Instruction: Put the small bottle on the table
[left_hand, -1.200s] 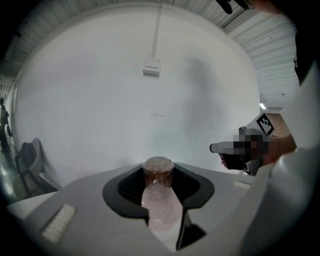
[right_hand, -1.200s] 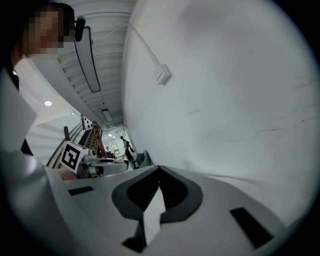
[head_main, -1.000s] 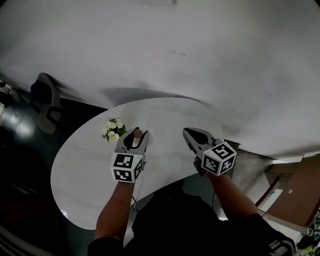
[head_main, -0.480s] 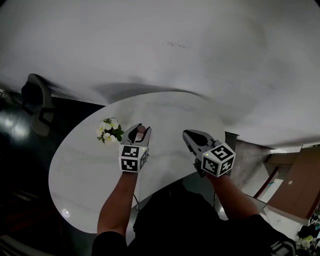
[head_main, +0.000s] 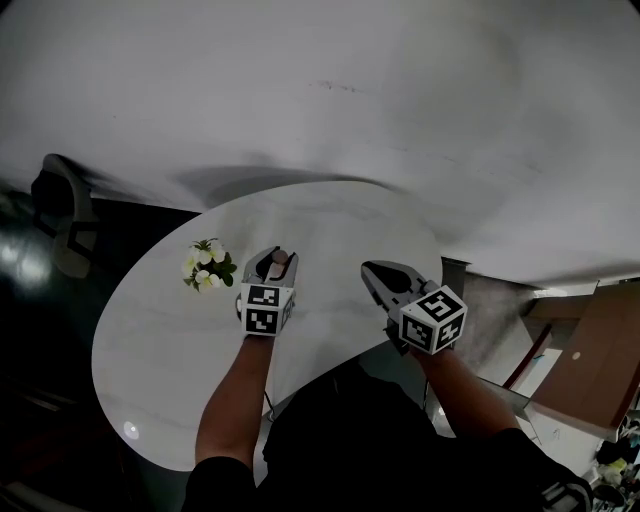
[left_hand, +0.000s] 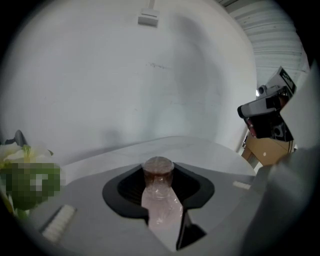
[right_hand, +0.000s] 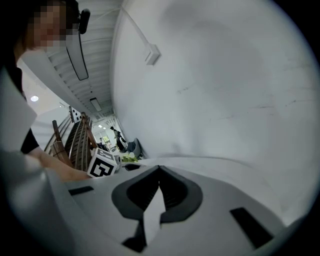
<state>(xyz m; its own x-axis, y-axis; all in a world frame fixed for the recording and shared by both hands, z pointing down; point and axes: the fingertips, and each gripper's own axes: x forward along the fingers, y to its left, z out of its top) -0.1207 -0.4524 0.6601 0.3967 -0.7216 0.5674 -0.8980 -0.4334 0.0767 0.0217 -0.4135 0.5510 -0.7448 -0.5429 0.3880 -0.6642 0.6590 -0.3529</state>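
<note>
One close view shows left gripper (left_hand: 159, 175) clamping small bottle (left_hand: 161, 204); right gripper (right_hand: 159, 171) seems closed.

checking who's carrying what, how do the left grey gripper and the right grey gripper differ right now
The left grey gripper grips a small clear bottle with a brownish cap; the right grey gripper holds nothing. The left's jaws are spread by the bottle; the right's are closed together. Both carry marker cubes and hover over the white table.
</note>
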